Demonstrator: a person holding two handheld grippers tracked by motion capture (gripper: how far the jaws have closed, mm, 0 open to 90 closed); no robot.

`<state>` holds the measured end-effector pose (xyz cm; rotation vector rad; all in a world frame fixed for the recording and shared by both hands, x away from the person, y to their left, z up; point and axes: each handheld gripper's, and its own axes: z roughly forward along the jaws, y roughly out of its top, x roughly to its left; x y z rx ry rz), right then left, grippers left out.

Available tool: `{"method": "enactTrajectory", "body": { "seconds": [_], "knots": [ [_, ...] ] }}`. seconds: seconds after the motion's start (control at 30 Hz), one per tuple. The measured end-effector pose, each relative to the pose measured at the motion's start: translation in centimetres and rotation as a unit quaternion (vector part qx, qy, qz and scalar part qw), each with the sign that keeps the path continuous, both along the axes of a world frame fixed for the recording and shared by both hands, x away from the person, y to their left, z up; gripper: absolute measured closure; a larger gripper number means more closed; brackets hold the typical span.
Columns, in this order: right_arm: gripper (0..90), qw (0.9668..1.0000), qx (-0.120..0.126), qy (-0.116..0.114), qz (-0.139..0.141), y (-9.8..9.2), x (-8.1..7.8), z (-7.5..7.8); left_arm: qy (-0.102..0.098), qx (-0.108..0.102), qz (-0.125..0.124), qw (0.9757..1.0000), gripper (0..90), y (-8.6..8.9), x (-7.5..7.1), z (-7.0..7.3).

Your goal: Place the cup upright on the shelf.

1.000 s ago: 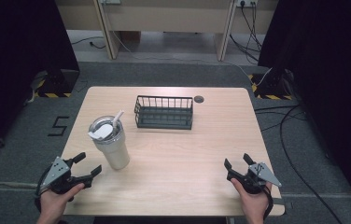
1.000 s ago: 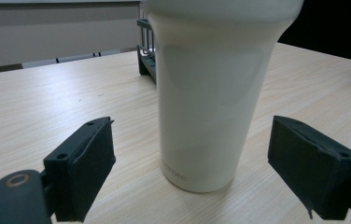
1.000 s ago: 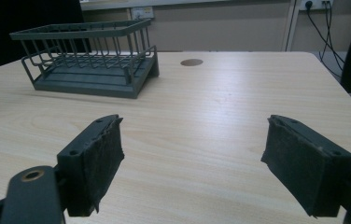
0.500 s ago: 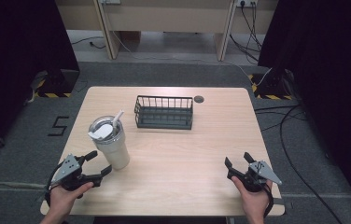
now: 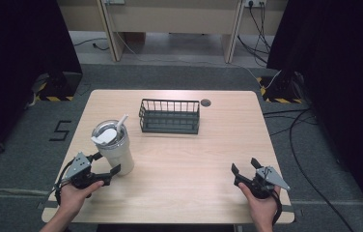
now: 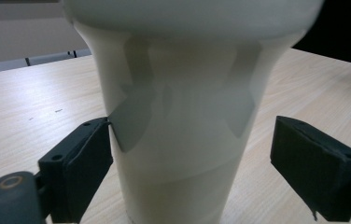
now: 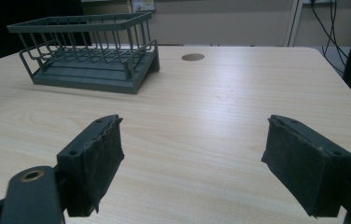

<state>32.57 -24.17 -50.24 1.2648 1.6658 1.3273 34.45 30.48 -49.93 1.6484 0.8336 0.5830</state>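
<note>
Early stage, grasp not yet made. Tumbler (image 5: 116,150) upright on the bench (image 5: 184,193), near-left of the wire basket (image 5: 170,116), lid on with a straw (image 5: 121,121) poking out. Left claw (image 5: 106,169) level with the tumbler's lower body, jaws apart and straddling it. In the left gripper view the tumbler (image 6: 183,107) sits between the pads: one pad (image 6: 82,168) touching or just about touching the wall, the other (image 6: 316,172) clearly off it. So bracketed, not clamped. Right claw (image 5: 244,171) well to the right of the tumbler, low over bare bench, jaws wide apart, holding nothing. Right gripper view looks along its pads (image 7: 94,163) toward the basket (image 7: 89,51), which looks empty.

Done: left claw lined up on the tumbler. Left: close, lift, then whatever follows, likely a move toward the basket, but that is a guess. Tapered, smooth wall, so slip risk if gripped this low.
</note>
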Motion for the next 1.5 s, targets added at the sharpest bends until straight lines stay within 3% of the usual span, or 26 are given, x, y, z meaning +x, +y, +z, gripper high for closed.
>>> {"method": "enactTrajectory", "body": {
  "seconds": [0.5,0.63,1.13,1.5],
  "knots": [
    [19.8,1.0,-0.003,0.009,0.003,0.1,0.1,-0.3,-0.011,-0.011,0.007,0.9999,2.0,-1.8,2.2,0.2],
    [19.7,0.9999,-0.005,0.013,0.006,0.1,0.2,-0.4,-0.016,-0.011,0.005,0.9998,7.7,-1.5,2.4,-0.1],
    [19.8,0.9997,-0.008,0.021,0.007,0.1,0.3,-0.6,-0.023,-0.023,0.004,0.9995,8.5,-1.6,2.6,-0.5],
    [20.0,0.9997,-0.01,0.023,0.006,0.1,0.3,-0.7,-0.018,-0.006,0.013,0.9997,9.6,-1.8,2.4,-0.1]
  ]
}}
